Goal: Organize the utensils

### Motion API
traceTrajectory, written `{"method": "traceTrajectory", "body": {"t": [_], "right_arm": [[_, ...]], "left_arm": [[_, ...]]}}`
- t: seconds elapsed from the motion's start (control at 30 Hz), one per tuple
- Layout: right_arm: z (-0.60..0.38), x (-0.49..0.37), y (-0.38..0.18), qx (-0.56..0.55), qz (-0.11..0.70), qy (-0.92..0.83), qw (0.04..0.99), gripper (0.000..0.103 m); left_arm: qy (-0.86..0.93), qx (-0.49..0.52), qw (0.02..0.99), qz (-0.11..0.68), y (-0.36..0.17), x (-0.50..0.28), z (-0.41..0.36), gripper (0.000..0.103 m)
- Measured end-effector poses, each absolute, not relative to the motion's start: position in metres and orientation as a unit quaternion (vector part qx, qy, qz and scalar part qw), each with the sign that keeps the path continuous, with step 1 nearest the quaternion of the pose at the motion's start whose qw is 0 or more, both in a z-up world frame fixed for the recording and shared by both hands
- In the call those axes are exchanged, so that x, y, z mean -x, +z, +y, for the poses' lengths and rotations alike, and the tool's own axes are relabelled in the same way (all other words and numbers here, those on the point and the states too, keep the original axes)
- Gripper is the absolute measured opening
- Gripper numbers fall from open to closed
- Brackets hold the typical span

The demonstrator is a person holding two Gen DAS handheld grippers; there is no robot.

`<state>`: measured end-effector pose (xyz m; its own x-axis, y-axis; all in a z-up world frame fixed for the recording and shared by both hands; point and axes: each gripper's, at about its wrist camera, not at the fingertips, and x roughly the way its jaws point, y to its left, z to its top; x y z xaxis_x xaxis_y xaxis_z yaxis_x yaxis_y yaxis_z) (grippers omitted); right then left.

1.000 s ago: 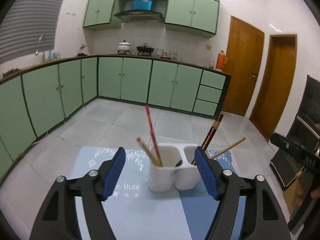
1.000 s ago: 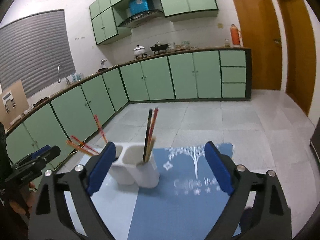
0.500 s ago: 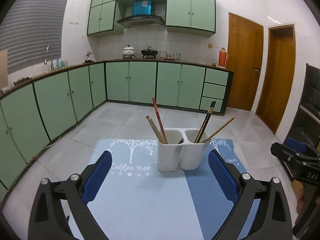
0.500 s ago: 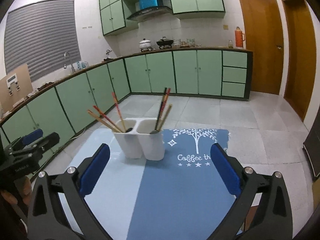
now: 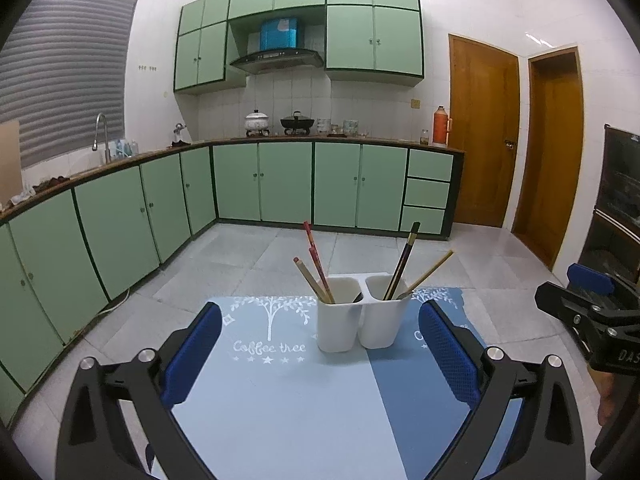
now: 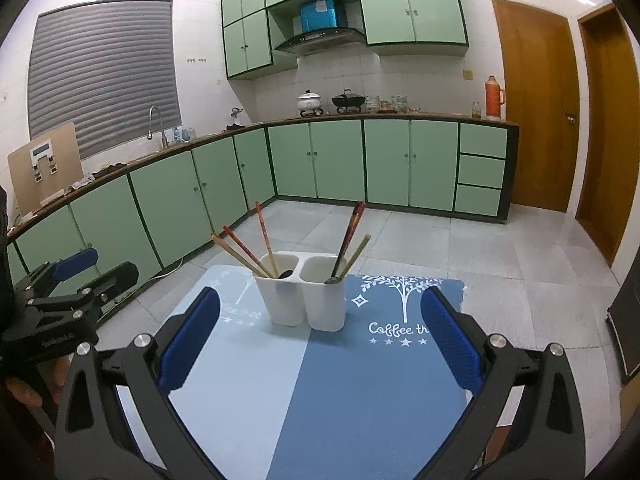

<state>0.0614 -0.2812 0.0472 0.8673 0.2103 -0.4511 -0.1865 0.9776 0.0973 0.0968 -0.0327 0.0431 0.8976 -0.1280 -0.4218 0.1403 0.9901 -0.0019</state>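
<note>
A white two-compartment utensil holder [image 5: 359, 324] stands on the blue mat [image 5: 280, 408]; it also shows in the right wrist view [image 6: 303, 298]. Its left compartment holds red and tan chopsticks [image 5: 316, 270] and a dark spoon end. Its right compartment holds a dark chopstick [image 5: 404, 256] and a tan one. My left gripper [image 5: 320, 354] is open and empty, well back from the holder. My right gripper [image 6: 320, 336] is open and empty, also back from it. Each gripper shows at the edge of the other view.
The mat [image 6: 360, 392] is two-tone blue with "Coffee tree" print and covers a small table. Beyond are a grey tiled floor, green kitchen cabinets [image 5: 280, 184], and wooden doors [image 5: 484, 132] at the right. A dark appliance [image 5: 620, 200] stands at far right.
Both grippers have pulled back and risen away from the holder, which now looks smaller and farther off. Both stay open. The holder and its utensils have not moved.
</note>
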Motion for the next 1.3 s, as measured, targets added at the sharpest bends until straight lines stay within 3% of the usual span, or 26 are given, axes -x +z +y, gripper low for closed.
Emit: {"method": "traceTrajectory", "body": {"t": [1.3], "right_arm": [[-0.27, -0.046, 0.061, -0.013, 0.217, 0.109, 0.97, 0.098]], "left_arm": [[-0.064, -0.018, 0.979, 0.191, 0.055, -0.075, -0.035, 0.097]]}}
